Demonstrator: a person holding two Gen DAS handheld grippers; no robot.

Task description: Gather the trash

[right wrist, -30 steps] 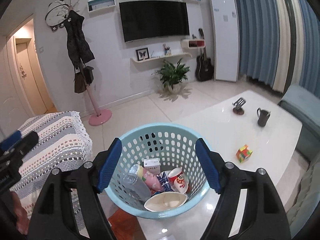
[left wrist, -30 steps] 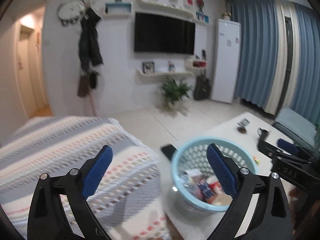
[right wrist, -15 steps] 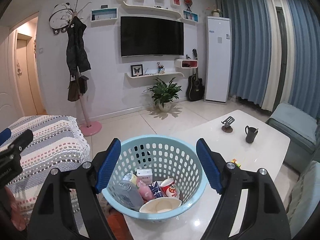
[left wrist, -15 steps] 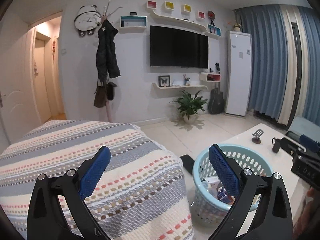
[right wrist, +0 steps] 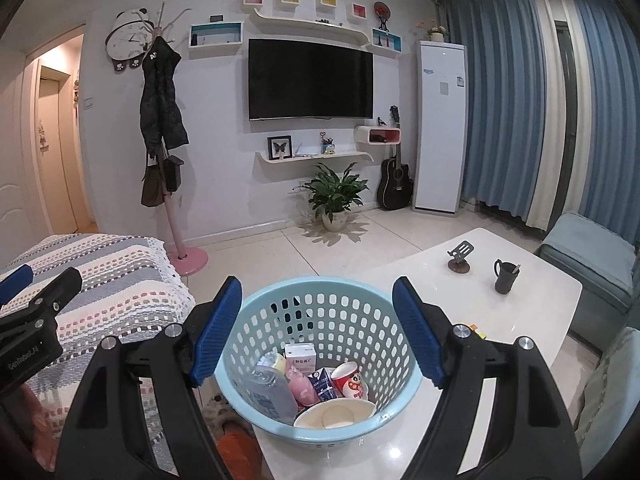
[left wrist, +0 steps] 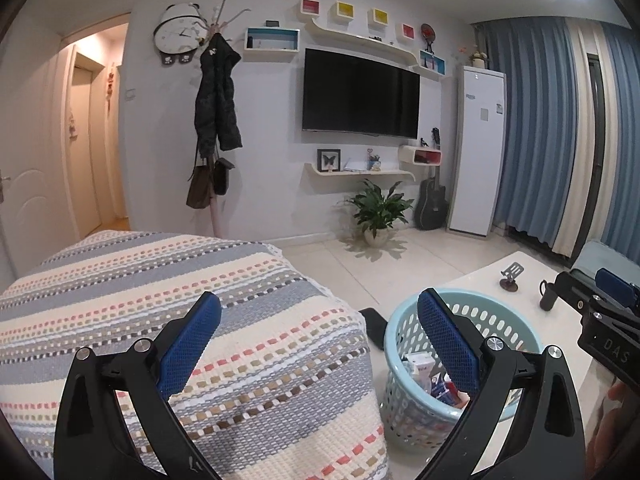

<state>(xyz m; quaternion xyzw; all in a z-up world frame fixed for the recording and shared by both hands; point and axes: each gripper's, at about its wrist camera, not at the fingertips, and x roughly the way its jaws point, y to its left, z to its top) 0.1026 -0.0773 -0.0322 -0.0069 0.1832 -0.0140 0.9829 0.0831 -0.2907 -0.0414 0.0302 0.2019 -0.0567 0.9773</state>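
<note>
both views have tipped up and show more room than before. both grippers, left gripper [left wrist: 320, 330] and right gripper [right wrist: 318, 306], gape wide, holding nothing. the basket [right wrist: 320, 364] sits full on the white table [right wrist: 520, 312]. next, probably look for leftover trash.

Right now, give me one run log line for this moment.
left gripper: open, empty | right gripper: open, empty | basket: on table, holds trash
</note>
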